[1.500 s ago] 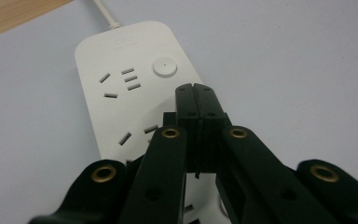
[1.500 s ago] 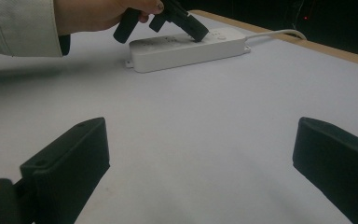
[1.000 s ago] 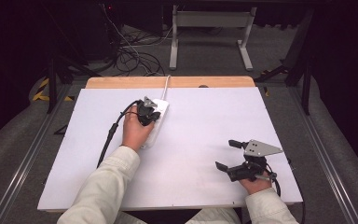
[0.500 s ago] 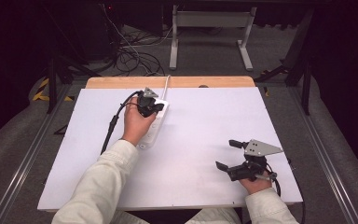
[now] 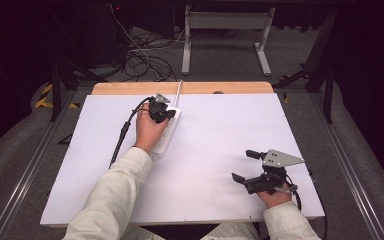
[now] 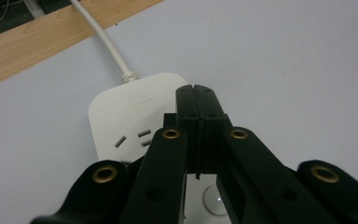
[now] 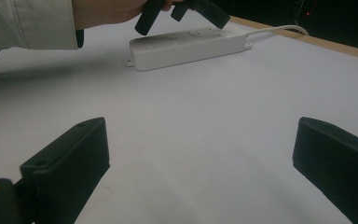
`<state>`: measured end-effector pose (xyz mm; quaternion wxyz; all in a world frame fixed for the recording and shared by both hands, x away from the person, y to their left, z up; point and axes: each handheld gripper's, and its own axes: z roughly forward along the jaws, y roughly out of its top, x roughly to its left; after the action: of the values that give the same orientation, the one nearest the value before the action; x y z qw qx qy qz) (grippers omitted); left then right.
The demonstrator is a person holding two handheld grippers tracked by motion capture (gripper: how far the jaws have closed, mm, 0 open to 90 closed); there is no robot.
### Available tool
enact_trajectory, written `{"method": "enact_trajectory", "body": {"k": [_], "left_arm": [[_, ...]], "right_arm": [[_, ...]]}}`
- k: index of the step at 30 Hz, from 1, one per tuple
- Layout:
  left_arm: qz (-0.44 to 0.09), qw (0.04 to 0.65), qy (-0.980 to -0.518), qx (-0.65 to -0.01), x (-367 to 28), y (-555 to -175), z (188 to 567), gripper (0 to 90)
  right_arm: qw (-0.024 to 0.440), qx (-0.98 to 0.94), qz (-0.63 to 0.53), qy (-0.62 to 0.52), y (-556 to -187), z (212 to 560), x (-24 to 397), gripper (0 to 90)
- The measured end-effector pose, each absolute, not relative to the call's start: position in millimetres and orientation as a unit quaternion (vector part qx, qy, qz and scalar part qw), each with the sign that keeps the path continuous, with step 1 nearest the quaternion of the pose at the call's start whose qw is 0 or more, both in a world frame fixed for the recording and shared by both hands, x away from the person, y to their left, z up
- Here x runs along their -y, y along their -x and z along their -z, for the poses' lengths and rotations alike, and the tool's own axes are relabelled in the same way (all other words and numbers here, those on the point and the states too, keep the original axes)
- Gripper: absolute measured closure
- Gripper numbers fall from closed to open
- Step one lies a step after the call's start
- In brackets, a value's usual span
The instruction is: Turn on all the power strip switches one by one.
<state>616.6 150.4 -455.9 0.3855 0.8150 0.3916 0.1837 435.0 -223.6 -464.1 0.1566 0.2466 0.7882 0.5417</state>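
Observation:
A white power strip [image 5: 164,141] lies on the white board, left of the middle, its cord [image 5: 178,88] running off the far edge. My left gripper [image 5: 169,114] hangs over the strip's far end. In the left gripper view the jaws are shut, pads pressed flat together with nothing between them, and the tip [image 6: 196,93] points down at the strip's cord end [image 6: 121,105]. A round button [image 6: 213,199] shows under the jaws. My right gripper [image 5: 243,165] rests near the board's front right, open wide, with bare board between its fingers [image 7: 70,158]. It looks toward the strip [image 7: 186,46].
The white board [image 5: 220,130] covers a wooden table whose far edge [image 5: 230,87] shows. Beyond it on the floor are tangled cables [image 5: 145,60] and a white metal stand [image 5: 225,30]. The left gripper's black cable [image 5: 122,137] trails along the board's left.
My left gripper has moved a little farther along the strip toward its cord end. The right gripper has stayed still and open.

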Motion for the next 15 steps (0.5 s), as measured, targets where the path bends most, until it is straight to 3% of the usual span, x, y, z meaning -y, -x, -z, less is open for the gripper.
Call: {"method": "enact_trajectory", "body": {"k": [15], "left_arm": [[-0.196,0.367,-0.822,-0.389,-153.1,-620.2,460.4,90.0]], "right_arm": [[0.155,-0.789,-0.541,-0.247,-435.0,464.2,223.3,4.1]]}}
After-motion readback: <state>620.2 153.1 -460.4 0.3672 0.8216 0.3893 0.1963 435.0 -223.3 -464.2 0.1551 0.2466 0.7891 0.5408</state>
